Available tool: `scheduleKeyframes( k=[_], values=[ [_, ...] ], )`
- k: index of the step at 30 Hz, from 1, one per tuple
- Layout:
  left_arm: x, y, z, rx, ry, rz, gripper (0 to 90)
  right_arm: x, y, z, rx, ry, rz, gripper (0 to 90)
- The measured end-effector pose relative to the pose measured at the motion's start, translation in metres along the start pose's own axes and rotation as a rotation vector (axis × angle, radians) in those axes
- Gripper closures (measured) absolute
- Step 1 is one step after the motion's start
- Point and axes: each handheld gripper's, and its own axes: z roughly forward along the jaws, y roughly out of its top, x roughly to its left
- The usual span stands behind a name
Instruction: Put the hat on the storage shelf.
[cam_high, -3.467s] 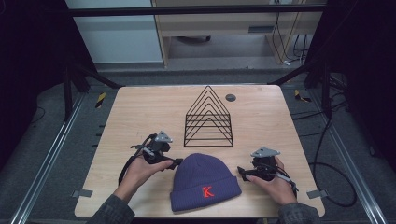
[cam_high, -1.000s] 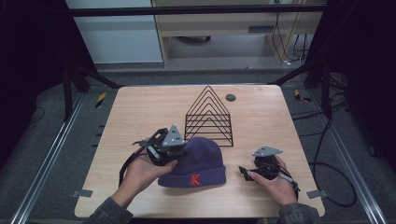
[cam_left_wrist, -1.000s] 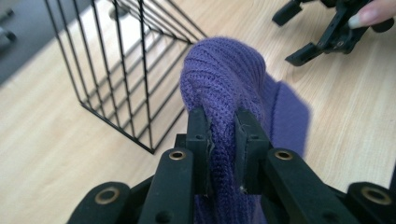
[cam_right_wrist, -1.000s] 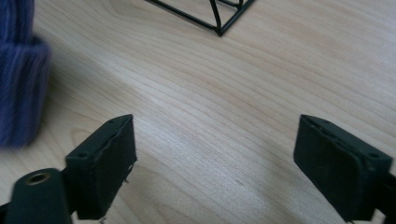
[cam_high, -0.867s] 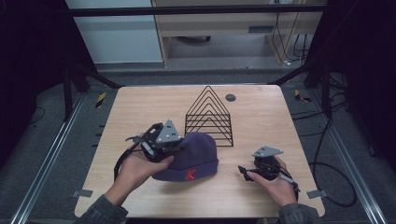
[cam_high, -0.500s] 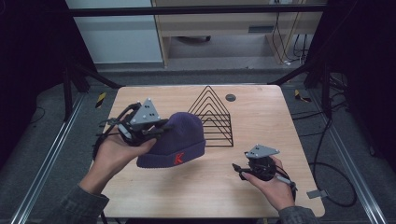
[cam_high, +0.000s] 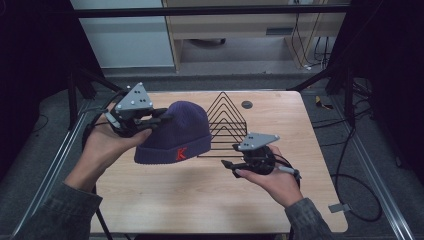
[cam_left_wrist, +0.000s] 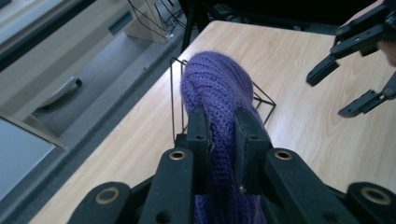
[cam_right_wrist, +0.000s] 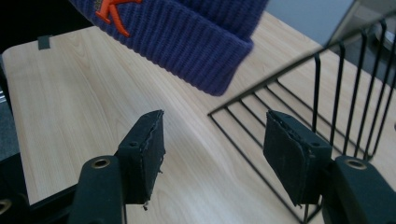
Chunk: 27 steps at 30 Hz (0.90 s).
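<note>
The beanie is purple ribbed knit cloth with a stitched orange letter. Thin black metal wire forms the triangular rack, and the table is pale, smooth wood grain. The right gripper has matt black plastic jaws with rough-edged pads.

A light wooden surface carries a black wire rack near its middle and a small dark disc at the far edge.

Orange letter "K" on the folded cuff of the purple beanie
</note>
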Motion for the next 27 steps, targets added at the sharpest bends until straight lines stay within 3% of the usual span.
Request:
scheduleKeyframes(
  k=[6,12,17,21,27],
  values=[
    [0.008,0.010,-0.014,-0.038,-0.001,0.005,78.3,-0.010,0.036,0.014,-0.006,0.032,-0.034,39.1],
    [0.007,0.019,-0.022,-0.055,-0.005,0.027,78.2,-0.021,0.058,0.024,0.005,0.078,-0.022,32.6],
    [0.006,0.022,-0.019,-0.058,-0.019,0.036,78.1,-0.029,0.065,0.033,0.038,0.122,-0.015,28.4],
    [0.007,0.022,-0.015,-0.078,-0.029,0.021,78.2,-0.034,0.064,0.040,0.082,0.152,-0.024,33.0],
    [0.008,0.022,-0.011,-0.103,-0.036,0.008,78.1,-0.034,0.063,0.041,0.082,0.178,-0.037,44.5]
  ],
)
